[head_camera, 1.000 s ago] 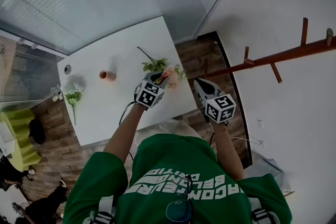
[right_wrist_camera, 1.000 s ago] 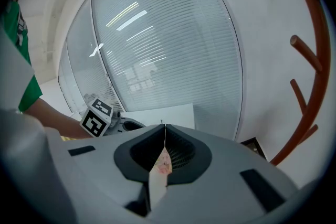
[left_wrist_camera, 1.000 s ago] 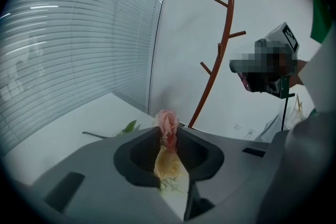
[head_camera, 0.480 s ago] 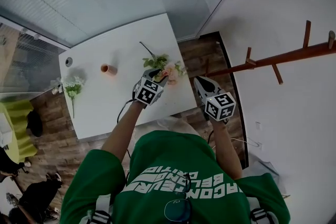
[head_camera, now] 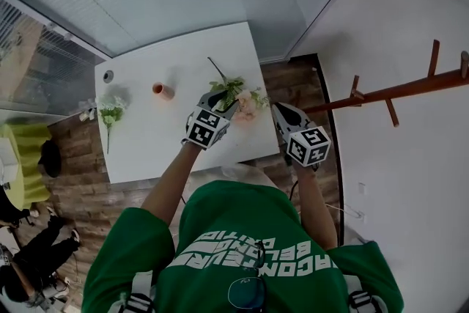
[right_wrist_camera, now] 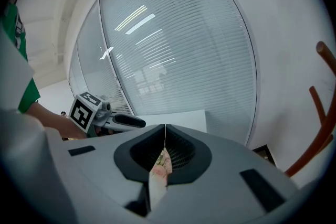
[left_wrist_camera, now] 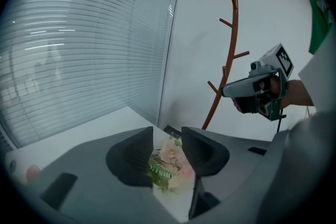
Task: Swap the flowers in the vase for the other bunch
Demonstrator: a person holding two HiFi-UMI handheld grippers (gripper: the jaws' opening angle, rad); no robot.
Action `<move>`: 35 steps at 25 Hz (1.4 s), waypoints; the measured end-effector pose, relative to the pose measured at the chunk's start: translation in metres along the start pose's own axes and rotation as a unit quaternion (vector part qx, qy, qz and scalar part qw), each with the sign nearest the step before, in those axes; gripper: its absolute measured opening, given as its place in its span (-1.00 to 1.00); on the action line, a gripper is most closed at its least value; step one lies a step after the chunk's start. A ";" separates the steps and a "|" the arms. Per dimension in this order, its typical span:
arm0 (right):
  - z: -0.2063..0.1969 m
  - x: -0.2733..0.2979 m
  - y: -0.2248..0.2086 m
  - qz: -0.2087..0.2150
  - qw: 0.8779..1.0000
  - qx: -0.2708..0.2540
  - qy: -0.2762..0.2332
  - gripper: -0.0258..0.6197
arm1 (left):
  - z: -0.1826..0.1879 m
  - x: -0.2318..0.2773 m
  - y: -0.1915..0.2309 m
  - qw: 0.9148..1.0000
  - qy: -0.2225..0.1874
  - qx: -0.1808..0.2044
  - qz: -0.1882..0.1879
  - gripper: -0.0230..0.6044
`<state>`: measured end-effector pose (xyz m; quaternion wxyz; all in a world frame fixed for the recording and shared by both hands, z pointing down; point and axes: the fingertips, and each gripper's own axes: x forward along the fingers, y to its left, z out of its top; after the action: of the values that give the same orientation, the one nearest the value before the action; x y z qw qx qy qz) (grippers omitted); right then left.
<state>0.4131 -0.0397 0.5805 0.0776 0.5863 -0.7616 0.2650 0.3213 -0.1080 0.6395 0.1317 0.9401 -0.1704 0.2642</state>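
Two grippers at the table's 3 o'clock side, pink bunch lying there.
Left gripper (head_camera: 220, 100) has its jaws spread and they have just been opening. The pink bunch (head_camera: 246, 103) shows in the gap below them, flat on the table (head_camera: 157, 139), with the pads off it. Stem points to 11 o'clock, blooms toward the 3 o'clock edge. Right gripper (head_camera: 283, 111) has its jaws pressed together, empty, and sits off the table edge at 3 o'clock of the pink bunch. Vase (head_camera: 163, 90) is at 9 o'clock of the left gripper, well apart. White bunch (head_camera: 111, 113) lies near the table's 9 o'clock edge, at 8 o'clock of the vase.
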 end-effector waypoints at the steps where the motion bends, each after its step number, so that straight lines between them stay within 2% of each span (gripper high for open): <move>1: 0.002 0.002 0.003 0.004 1.000 -0.001 -0.002 -0.88 | 0.006 -0.007 0.003 1.000 -0.011 -0.004 0.007 -0.40; 5: 0.011 0.015 0.019 0.028 1.000 -0.012 -0.005 -0.88 | 0.024 -0.038 0.016 0.998 -0.045 -0.015 0.036 -0.44; 9: 0.022 0.043 0.045 0.072 0.997 -0.031 -0.001 -0.88 | 0.028 -0.073 0.039 0.994 -0.064 -0.027 0.080 -0.55; 13: 0.032 0.072 0.076 0.114 0.992 -0.053 0.004 -0.88 | 0.024 -0.112 0.065 0.988 -0.083 -0.049 0.123 -0.67; 19: 0.045 0.107 0.132 0.151 0.985 -0.077 0.008 -0.88 | 0.007 -0.178 0.102 0.976 -0.108 -0.074 0.173 -0.85; 26: 0.052 0.140 0.192 0.166 0.981 -0.102 0.010 -0.88 | -0.015 -0.244 0.139 0.966 -0.129 -0.092 0.203 -0.90; 35: 0.059 0.166 0.250 0.154 0.981 -0.118 0.007 -0.88 | -0.039 -0.305 0.174 0.963 -0.139 -0.102 0.209 -0.90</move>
<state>0.1412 -0.1671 0.5238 0.1097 0.4465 -0.8684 0.1858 -0.0089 -0.1761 0.5335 0.1435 0.8928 -0.4055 0.1334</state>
